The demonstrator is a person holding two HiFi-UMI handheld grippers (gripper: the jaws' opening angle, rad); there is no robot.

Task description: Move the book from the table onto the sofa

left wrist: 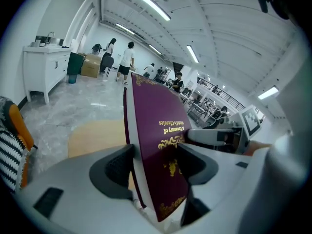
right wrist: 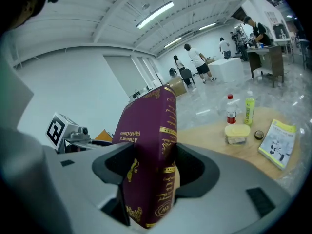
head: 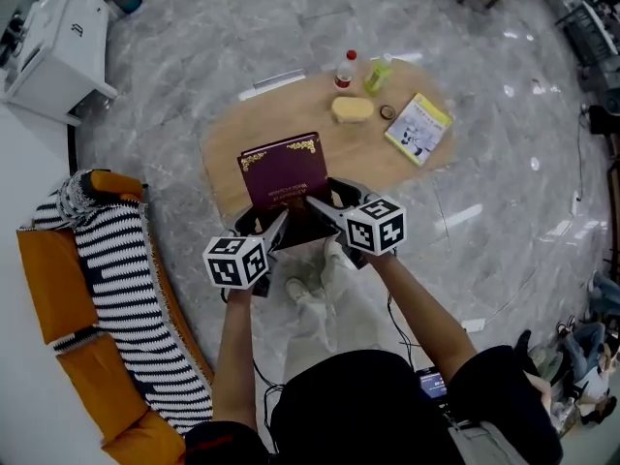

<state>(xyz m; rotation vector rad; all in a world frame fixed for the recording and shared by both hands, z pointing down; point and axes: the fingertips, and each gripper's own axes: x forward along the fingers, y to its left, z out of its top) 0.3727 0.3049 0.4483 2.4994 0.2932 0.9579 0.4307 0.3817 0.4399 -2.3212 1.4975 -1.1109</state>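
A thick maroon book [head: 285, 174] with gold print is held up above the near edge of the oval wooden table [head: 291, 114]. My left gripper [head: 274, 229] is shut on its near left corner, and my right gripper [head: 316, 204] is shut on its near right side by the spine. In the left gripper view the book [left wrist: 158, 145] stands on edge between the dark pads. The right gripper view shows the book's gold-tooled spine [right wrist: 163, 165] clamped between the jaws. The orange sofa [head: 58, 294] with a striped black-and-white throw [head: 126, 298] lies at the left.
On the table's far side stand a red-capped bottle [head: 345, 70], a yellow-green bottle [head: 378, 73], a yellow lidded box [head: 352, 109], a small round lid [head: 387, 112] and a thin booklet [head: 418, 128]. A white cabinet [head: 53, 42] is far left. People stand in the background.
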